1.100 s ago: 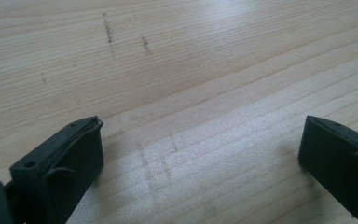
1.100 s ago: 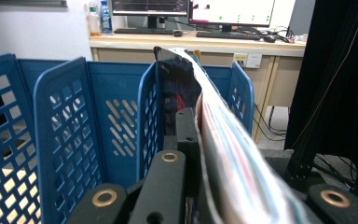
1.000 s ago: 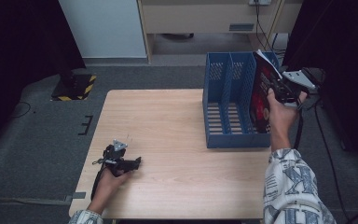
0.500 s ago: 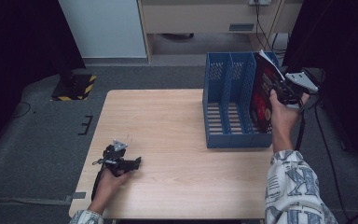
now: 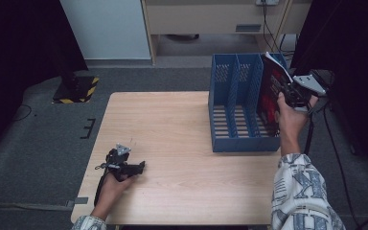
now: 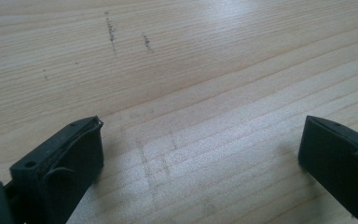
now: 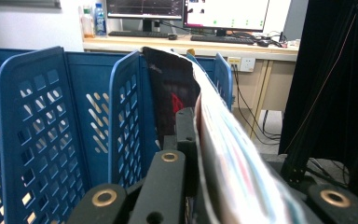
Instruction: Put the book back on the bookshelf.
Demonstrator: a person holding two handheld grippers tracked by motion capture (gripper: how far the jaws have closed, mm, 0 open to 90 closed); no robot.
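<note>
A magazine (image 5: 270, 86) was held clamped by the right gripper (image 5: 287, 91) in the rightmost slot of the blue file rack (image 5: 235, 110). The left gripper (image 5: 124, 166) was rested on the table (image 5: 172, 124), jaws apart.

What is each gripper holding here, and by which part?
The right gripper is shut on the magazine, clamped at its upper outer edge, as it stands in the blue file rack's rightmost slot. The left gripper is open over the table, holding nothing.

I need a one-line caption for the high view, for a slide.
Right gripper holds a dark magazine in the blue file rack's rightmost slot; left gripper rests open on the wooden table.
</note>
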